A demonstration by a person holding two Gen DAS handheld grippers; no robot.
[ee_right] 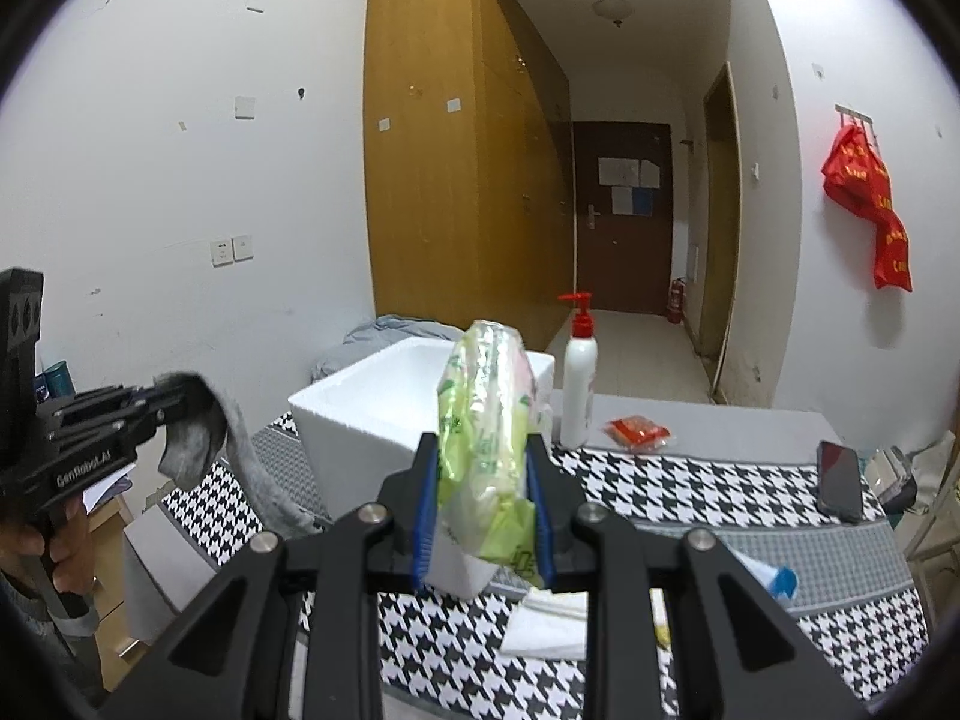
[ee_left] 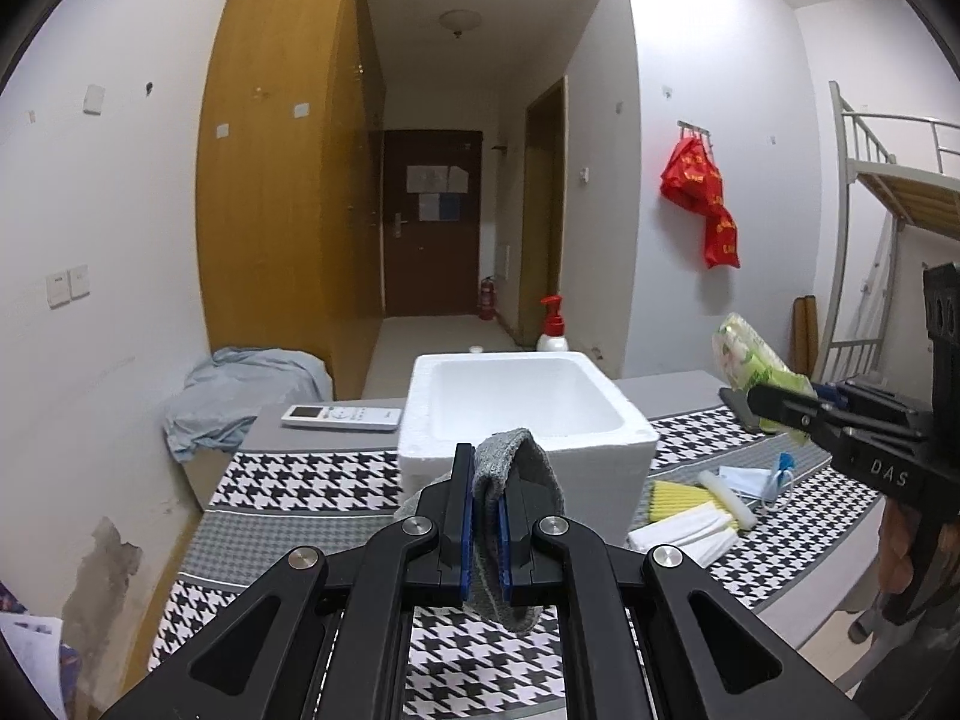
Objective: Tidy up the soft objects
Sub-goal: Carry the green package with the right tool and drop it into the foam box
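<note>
1. The left tool (ee_left: 485, 516) pinches a grey sock (ee_left: 522, 468) between its blue pads; the sock folds over the top of the fingers and hangs limp below them, off the counter (ee_left: 288, 480). Seen from the right wrist, its long end droops in a curve beneath the left tool (ee_right: 174, 414).

2. The right tool (ee_right: 483, 504) is pressed onto a green tissue pack (ee_right: 486, 420), held upright by its lower part, with the top standing free above the fingers. It is in the air, in front of the white foam box (ee_left: 522, 402).

3. The foam box stands open on the houndstooth cloth (ee_left: 480, 660) and looks empty from the left wrist view. It is likely where the soft things go, so both held items seem to be on their way to it.

4. Handling, as a judgement: the sock is light, floppy and grippy, so it will not slip, but its dangling end may snag the box rim; lift it high enough to clear the wall before letting go. A hold near the middle fold keeps both ends short.

5. The tissue pack is light and squashy inside a slick plastic wrap. It can slide or tilt in the pads, so a hold across the fuller middle seems safer than the crinkled end.

6. On the counter just right of the box lie a yellow sponge (ee_left: 678, 495), white folded cloths (ee_left: 684, 531) and a face mask (ee_left: 756, 480), probably the next soft items. A remote (ee_left: 342, 417), pump bottle (ee_right: 579, 384) and phone (ee_right: 840, 480) also lie there.
</note>
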